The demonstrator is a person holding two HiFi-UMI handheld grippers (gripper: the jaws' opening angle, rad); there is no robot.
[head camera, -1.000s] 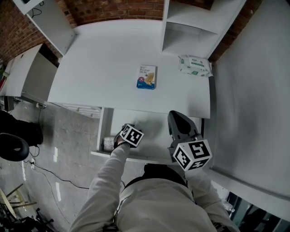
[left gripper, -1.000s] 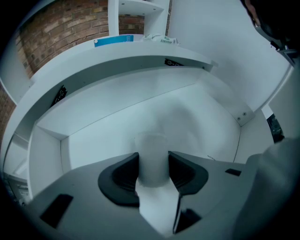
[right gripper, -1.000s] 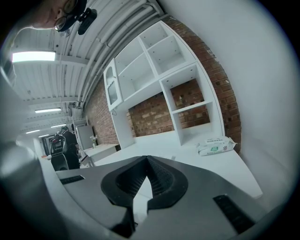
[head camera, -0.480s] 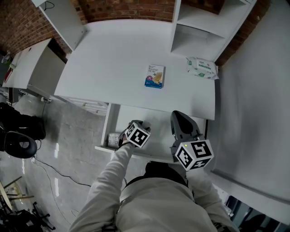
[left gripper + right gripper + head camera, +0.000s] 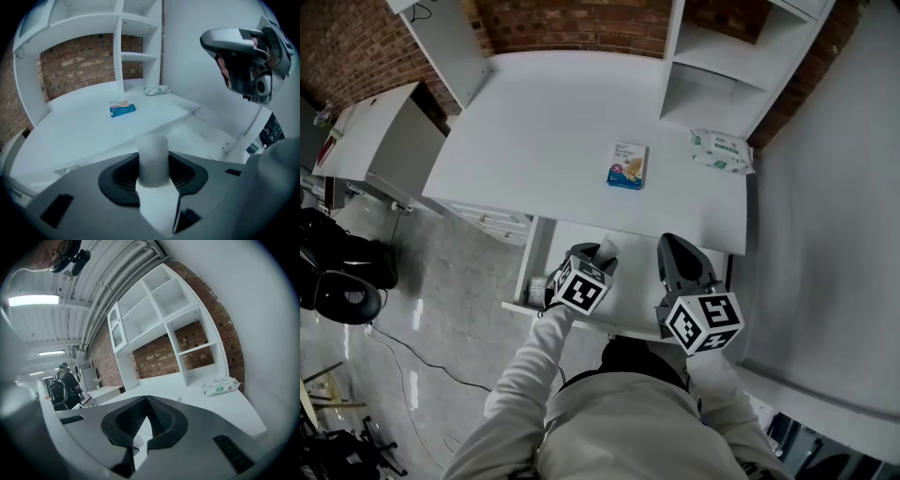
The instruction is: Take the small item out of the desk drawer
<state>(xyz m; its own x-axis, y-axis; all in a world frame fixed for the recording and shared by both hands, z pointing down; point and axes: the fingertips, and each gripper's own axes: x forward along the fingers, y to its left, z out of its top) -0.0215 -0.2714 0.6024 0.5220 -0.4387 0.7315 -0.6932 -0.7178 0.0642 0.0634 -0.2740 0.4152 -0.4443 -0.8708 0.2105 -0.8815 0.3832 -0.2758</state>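
While the left gripper (image 5: 602, 251) sits just left of centre in the head view, over the open drawer (image 5: 633, 281), its jaws stand partly apart and press from both sides on the small item (image 5: 607, 246), a pale upright cylinder. In the left gripper view that small item (image 5: 152, 157) fills the gap between the dark pads and rises above them. It lies close to the front edge of the desk (image 5: 544, 122), which runs across the middle of the frame. The right gripper (image 5: 675, 248) hangs just right of centre over the same drawer, apart from the left one. In its own view the jaws meet at their tips with nothing between them (image 5: 146, 404). A small object, too dim to make out, lies in the drawer's lower-left corner (image 5: 539, 286). On the desk a blue box (image 5: 627, 165) lies near the middle, well apart from a wipes pack (image 5: 721, 151) by the right edge, with broad bare surface to the left of the box. A white shelf unit (image 5: 722, 56) closes off the upper right, and a white wall bounds the right side.
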